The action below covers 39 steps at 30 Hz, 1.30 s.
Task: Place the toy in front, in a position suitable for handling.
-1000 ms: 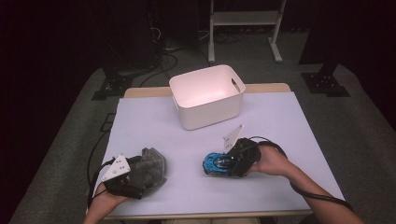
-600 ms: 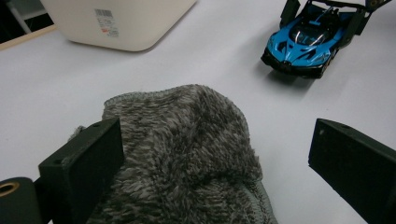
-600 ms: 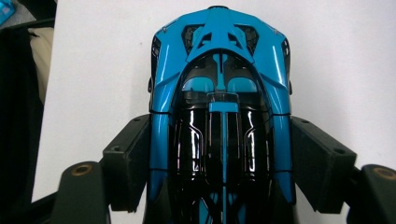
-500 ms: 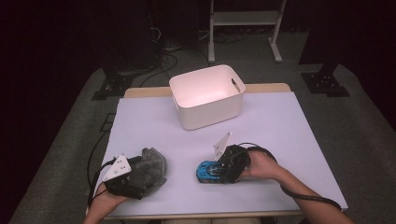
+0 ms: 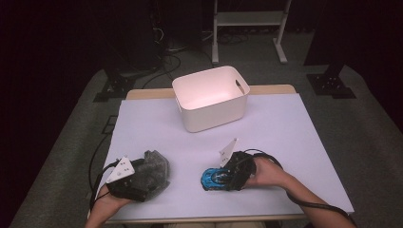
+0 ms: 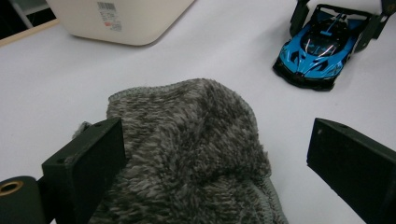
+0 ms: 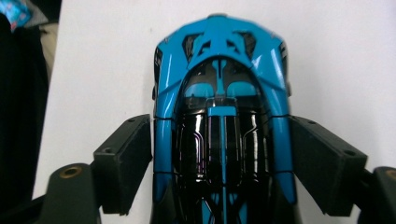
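Dark floor and black stands surround a white table [image 5: 294, 128] lit from above. Toward its far side stands a white bin [image 5: 211, 97] with handle cut-outs, its open mouth facing up.

Near the front right of the table sits a blue and black toy car [image 5: 215, 179], resting on its wheels on the white surface. The right gripper [image 5: 228, 176], held in the person's right hand [image 5: 266, 172], lies low over the car from behind. In the right gripper view the car [image 7: 222, 116] fills the space between the two black jaws, one at each flank around the middle of its body. The jaws have just been opening, and they stand wide; the left pad looks flush against the car's side, while the right one seems to stand a sliver clear, so whether they still pinch the car I cannot tell for certain.

At the front left, a grey fuzzy cloth [image 5: 152, 171] lies bunched on the table. The left gripper [image 5: 138, 183], in the person's left hand [image 5: 110, 202], rests over it. In the left gripper view its jaws are spread wide apart: the cloth [image 6: 187, 154] heaps up between them, brushing the left jaw, with the right jaw well clear of it. The car [image 6: 320, 51] shows beyond, well apart from the cloth.
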Each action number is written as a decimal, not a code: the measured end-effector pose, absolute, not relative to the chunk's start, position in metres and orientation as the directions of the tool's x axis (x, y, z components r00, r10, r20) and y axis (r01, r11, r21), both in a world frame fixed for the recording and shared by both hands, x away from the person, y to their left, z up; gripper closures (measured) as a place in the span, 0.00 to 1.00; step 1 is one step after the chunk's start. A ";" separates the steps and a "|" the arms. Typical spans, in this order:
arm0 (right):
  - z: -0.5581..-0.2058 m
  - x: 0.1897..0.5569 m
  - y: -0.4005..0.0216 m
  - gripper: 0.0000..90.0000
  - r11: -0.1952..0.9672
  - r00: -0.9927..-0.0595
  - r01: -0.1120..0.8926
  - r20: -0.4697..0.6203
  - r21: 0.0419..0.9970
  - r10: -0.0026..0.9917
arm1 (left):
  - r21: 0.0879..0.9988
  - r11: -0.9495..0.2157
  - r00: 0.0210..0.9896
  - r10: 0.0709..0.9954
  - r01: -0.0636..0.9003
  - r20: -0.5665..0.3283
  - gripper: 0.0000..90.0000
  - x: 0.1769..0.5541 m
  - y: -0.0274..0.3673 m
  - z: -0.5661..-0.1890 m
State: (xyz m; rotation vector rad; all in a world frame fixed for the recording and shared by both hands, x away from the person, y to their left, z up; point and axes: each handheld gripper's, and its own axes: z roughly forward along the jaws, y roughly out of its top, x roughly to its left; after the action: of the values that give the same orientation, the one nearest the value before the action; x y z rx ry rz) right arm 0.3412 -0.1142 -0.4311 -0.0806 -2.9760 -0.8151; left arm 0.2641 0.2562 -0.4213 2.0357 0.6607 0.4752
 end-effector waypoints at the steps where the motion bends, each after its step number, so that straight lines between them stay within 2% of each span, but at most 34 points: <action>1: -0.428 0.341 -0.116 0.24 0.849 -0.997 0.066 0.062 0.524 0.040 | 0.857 -0.441 0.783 0.618 0.266 0.075 0.04 0.265 0.256 -0.421; 7: -0.417 0.336 -0.135 0.21 0.809 -0.996 0.091 0.052 0.581 0.075 | 0.847 -0.463 0.785 0.613 0.262 0.092 0.07 0.269 0.258 -0.417; 11: -0.417 0.333 -0.157 0.21 0.770 -0.989 0.147 0.081 0.620 0.124 | 0.832 -0.481 0.788 0.609 0.275 0.092 0.13 0.277 0.262 -0.416; 17: -0.425 0.331 -0.178 0.21 0.713 -0.979 0.203 0.121 0.671 0.164 | 0.762 -0.566 0.800 0.590 0.313 0.110 0.17 0.291 0.265 -0.424; 18: -0.426 0.330 -0.181 0.21 0.703 -0.977 0.210 0.126 0.680 0.170 | 0.756 -0.578 0.807 0.580 0.309 0.113 0.21 0.291 0.264 -0.426; 20: -0.427 0.330 -0.183 0.21 0.693 -0.978 0.203 0.114 0.692 0.173 | 0.750 -0.588 0.814 0.569 0.303 0.118 0.37 0.292 0.263 -0.429; 21: -0.428 0.330 -0.184 0.21 0.686 -0.978 0.203 0.112 0.699 0.176 | 0.741 -0.598 0.817 0.564 0.306 0.119 0.37 0.292 0.263 -0.431; 22: -0.428 0.329 -0.185 0.21 0.678 -0.976 0.209 0.114 0.705 0.183 | 0.731 -0.609 0.819 0.560 0.306 0.123 0.41 0.292 0.262 -0.432; 25: -0.429 0.329 -0.189 0.21 0.665 -0.977 0.203 0.102 0.719 0.187 | 0.711 -0.635 0.828 0.545 0.304 0.132 0.61 0.293 0.262 -0.436; 28: -0.430 0.330 -0.192 0.20 0.662 -0.974 0.215 0.104 0.718 0.203 | 0.713 -0.632 0.837 0.534 0.302 0.119 0.76 0.295 0.263 -0.435; 30: -0.433 0.331 -0.192 0.20 0.660 -0.973 0.219 0.108 0.718 0.205 | 0.721 -0.627 0.844 0.524 0.294 0.112 0.81 0.296 0.261 -0.431; 33: -0.436 0.332 -0.191 0.20 0.669 -0.973 0.220 0.112 0.710 0.201 | 0.743 -0.617 0.863 0.493 0.259 0.108 0.83 0.296 0.250 -0.418; 39: -0.444 0.331 -0.186 0.20 0.687 -0.976 0.209 0.112 0.696 0.184 | 0.740 -0.651 0.928 0.358 0.168 0.104 0.83 0.299 0.200 -0.398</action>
State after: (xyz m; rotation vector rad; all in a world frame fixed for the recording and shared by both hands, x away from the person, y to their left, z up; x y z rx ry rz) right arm 0.3314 -0.1861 -0.4435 -0.3332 -2.8550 -1.1837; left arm 0.2992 0.2000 -0.3983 2.2874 0.3705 0.3083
